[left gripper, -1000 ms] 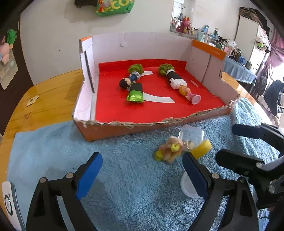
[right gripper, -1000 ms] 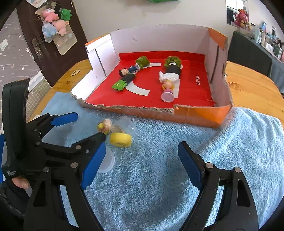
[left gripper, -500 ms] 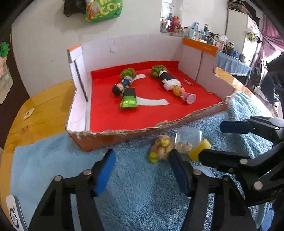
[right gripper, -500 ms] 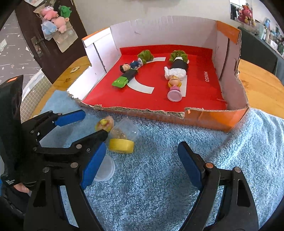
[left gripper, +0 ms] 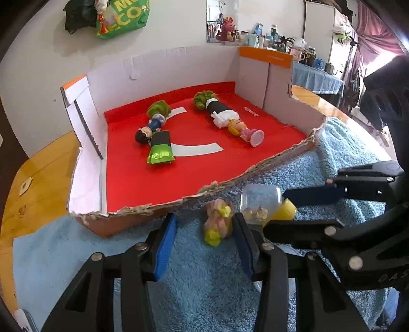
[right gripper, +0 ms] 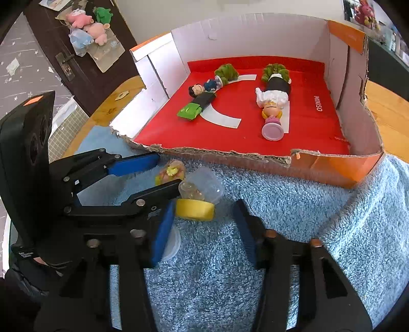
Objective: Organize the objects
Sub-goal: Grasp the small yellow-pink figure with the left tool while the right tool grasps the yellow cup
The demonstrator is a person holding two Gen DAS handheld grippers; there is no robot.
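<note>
1. A small pink-and-yellow doll (left gripper: 217,224) lies on a blue towel (left gripper: 209,288), between the spread fingers of the left gripper (left gripper: 204,246). It sits close against the right-hand pad; contact cannot be told.
2. The right wrist view shows the same doll (right gripper: 170,173) between that gripper's two blue-padded fingers, which reach in from the left.
3. The right gripper (right gripper: 204,228) is also spread, holding nothing. A clear jar (right gripper: 202,187) on its side, with a yellow cap (right gripper: 195,210), lies just ahead of its fingertips, the cap nearest its left pad.
4. In the left wrist view the jar (left gripper: 260,204) lies just right of the doll, the right gripper's upper finger (left gripper: 314,195) reaching over its cap.
5. A white lid (right gripper: 171,245) lies flat on the towel, partly hidden behind the right gripper's left pad.
6. Just beyond the doll and jar stands a low cardboard box (left gripper: 87,184) with a torn front edge and red floor.
7. Inside lie a dark-haired doll (left gripper: 150,127), a green packet (left gripper: 161,153) touching it, and a blonde doll (left gripper: 230,120) with a pink base, well apart from the first pair.
8. The towel covers a wooden counter (left gripper: 43,176). Behind are a white wall, a hanging green bag (left gripper: 120,18), cluttered shelves and, in the right view, a dark door (right gripper: 84,51) hung with plush toys.
</note>
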